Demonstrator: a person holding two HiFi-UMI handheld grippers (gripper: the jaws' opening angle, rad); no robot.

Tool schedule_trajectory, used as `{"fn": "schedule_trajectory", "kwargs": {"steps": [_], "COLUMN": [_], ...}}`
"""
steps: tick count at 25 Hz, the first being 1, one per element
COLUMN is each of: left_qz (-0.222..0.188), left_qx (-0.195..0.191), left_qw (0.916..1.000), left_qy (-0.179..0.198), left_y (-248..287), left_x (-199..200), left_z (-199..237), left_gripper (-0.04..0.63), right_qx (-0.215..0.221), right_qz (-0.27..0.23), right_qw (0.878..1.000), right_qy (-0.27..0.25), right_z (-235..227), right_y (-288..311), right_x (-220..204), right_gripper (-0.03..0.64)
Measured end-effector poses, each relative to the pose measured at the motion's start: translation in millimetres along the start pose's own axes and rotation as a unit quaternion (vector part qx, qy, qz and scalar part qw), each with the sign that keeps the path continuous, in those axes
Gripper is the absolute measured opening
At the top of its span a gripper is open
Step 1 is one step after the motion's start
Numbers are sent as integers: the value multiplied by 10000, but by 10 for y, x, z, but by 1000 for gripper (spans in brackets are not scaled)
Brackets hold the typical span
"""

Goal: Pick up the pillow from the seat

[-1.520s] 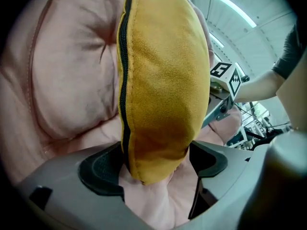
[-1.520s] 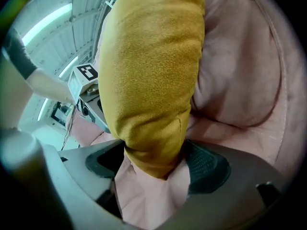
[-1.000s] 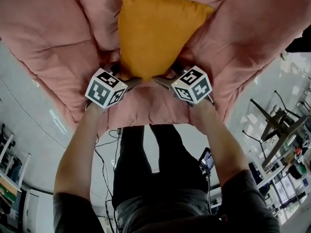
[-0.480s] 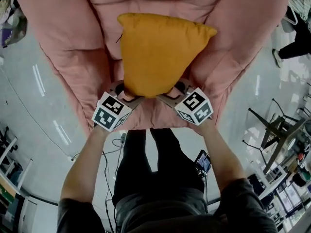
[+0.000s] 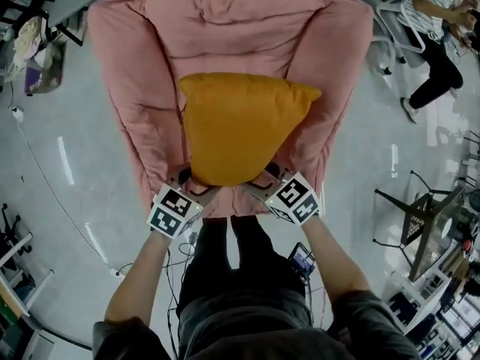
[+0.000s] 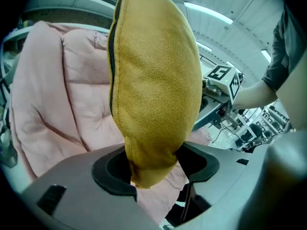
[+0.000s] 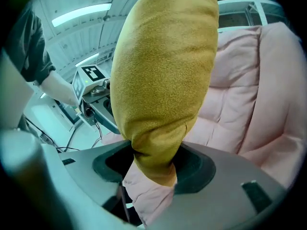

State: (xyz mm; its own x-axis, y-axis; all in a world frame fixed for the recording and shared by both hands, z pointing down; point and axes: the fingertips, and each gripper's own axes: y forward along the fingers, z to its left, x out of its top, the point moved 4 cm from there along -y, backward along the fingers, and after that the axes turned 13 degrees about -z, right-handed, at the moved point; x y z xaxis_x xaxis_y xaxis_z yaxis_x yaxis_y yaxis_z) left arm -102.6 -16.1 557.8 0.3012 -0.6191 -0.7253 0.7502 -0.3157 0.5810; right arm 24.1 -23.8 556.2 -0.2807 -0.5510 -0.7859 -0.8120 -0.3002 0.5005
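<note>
Lifted off the quilted pink seat [image 5: 225,21], the plump fleecy mustard pillow [image 5: 240,130] hangs.

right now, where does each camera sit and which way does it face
head view: on the person's head, facing steeply down at pillow and chair; arms, legs, left tongs, right tongs show
left gripper view: on the left tongs, facing along its jaws, shut on a pillow corner; right tongs beyond
right gripper view: on the right tongs, likewise; left tongs beyond
all share pillow and chair
</note>
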Motion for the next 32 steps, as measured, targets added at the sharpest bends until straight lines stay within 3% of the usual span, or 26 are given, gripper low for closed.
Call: {"fn": "schedule_trajectory", "kwargs": {"steps": [15, 32], "left_qz": [-686, -1413], "left_qx": [563, 1105], "left_qw": [9930, 9696], "left_qy": [776, 1662], "left_y": [-1197, -2194], "left_x": [1500, 2648], "left_z": [-755, -1722], "left_gripper": [288, 288], "right_qx": [-151, -184], "right_qz": [-541, -1298], "right_qw": [9947, 9753], "right_qy": [-862, -1780], "right_z": [716, 1457], "right_y": [-1009, -2097], "right_x": [1637, 2826], "right_gripper": [256, 255]}}
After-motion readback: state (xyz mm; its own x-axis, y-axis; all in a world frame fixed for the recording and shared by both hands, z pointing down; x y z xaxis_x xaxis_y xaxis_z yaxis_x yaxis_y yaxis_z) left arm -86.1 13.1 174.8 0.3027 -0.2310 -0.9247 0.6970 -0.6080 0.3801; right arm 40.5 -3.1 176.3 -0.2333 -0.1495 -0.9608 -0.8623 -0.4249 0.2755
